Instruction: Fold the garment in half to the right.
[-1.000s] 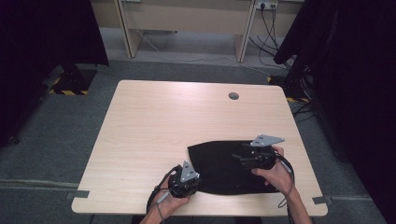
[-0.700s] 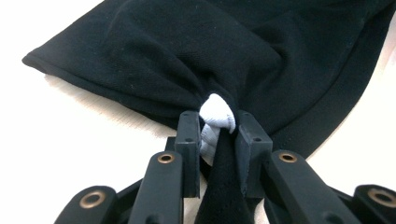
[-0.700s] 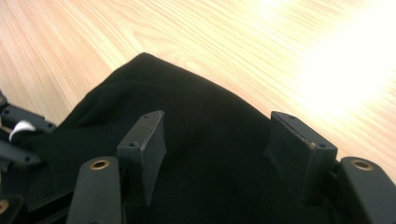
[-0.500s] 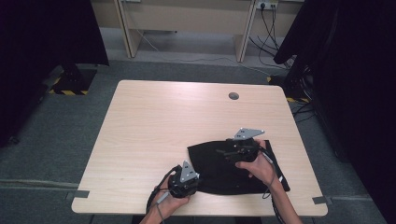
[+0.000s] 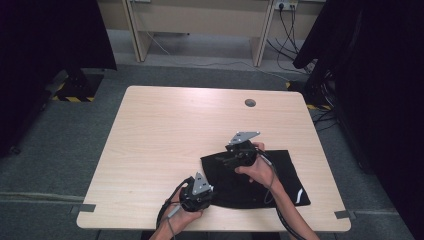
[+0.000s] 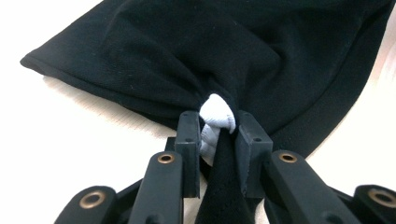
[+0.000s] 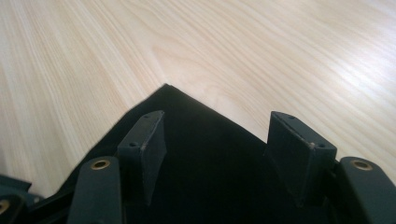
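Nearest, left tool (image 5: 201, 191) clenched on bunched black cloth (image 5: 260, 180) and a white tag (image 6: 215, 116) at the surface's (image 5: 165, 135) front edge. Farther, right tool (image 7: 219, 140) released, hovering over the cloth's pointed far corner. Soft, matte knit on smooth pale wood; likely to slide or crumple if tugged.

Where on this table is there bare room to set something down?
The whole far half of the table is bare wood, from the black cloth up to the small round hole, and so is the left side beside the left claw. The near right corner is crowded by cloth and both hands.
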Motion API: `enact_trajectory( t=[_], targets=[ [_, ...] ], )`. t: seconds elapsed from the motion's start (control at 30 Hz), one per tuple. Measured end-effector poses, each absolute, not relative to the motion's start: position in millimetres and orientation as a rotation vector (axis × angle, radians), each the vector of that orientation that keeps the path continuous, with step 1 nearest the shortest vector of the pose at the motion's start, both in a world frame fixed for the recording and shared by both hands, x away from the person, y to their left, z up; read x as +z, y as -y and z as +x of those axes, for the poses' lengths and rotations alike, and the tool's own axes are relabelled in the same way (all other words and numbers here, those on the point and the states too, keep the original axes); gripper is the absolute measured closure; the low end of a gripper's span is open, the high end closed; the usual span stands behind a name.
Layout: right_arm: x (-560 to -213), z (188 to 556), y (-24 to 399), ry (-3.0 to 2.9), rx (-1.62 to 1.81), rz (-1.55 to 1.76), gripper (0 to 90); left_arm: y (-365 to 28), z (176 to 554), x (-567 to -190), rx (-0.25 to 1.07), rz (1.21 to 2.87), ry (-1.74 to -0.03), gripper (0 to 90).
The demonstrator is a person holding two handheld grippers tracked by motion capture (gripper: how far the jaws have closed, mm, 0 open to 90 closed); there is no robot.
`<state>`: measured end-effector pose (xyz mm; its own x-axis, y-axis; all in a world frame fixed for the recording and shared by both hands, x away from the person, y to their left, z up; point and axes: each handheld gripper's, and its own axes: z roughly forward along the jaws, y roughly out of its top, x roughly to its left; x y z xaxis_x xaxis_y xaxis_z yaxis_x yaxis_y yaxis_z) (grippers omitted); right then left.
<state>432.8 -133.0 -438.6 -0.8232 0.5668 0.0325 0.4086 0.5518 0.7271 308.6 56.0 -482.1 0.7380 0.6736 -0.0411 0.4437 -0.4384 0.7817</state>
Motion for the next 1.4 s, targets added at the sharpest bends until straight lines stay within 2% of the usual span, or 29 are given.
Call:
enact_trajectory(
  t=[0.13, 0.57, 0.67, 0.9, 1.13, 1.4],
  targets=[
    [-444, 436, 121, -2.606, 1.129, 0.816, 38.4, -56, 308, -483, 0.322, 2.1, -0.845, 73.0],
    [-462, 446, 80, -2.702, 1.046, 0.759, 40.6, -56, 309, -482, 0.342, 2.107, -0.832, 72.9],
    [-464, 447, 77, -2.721, 1.03, 0.746, 44.5, -56, 309, -482, 0.344, 2.11, -0.83, 72.9],
    [-467, 452, 80, -2.749, 1.033, 0.716, 76.9, -57, 310, -482, 0.327, 2.109, -0.823, 73.1],
    [-460, 451, 88, -2.735, 1.103, 0.768, 82.0, -59, 310, -475, 0.352, 2.104, -0.8, 73.9],
    [-431, 451, 96, -2.64, 1.263, 0.773, 82.9, -69, 311, -449, 0.391, 2.061, -0.777, 74.2]
  ],
)
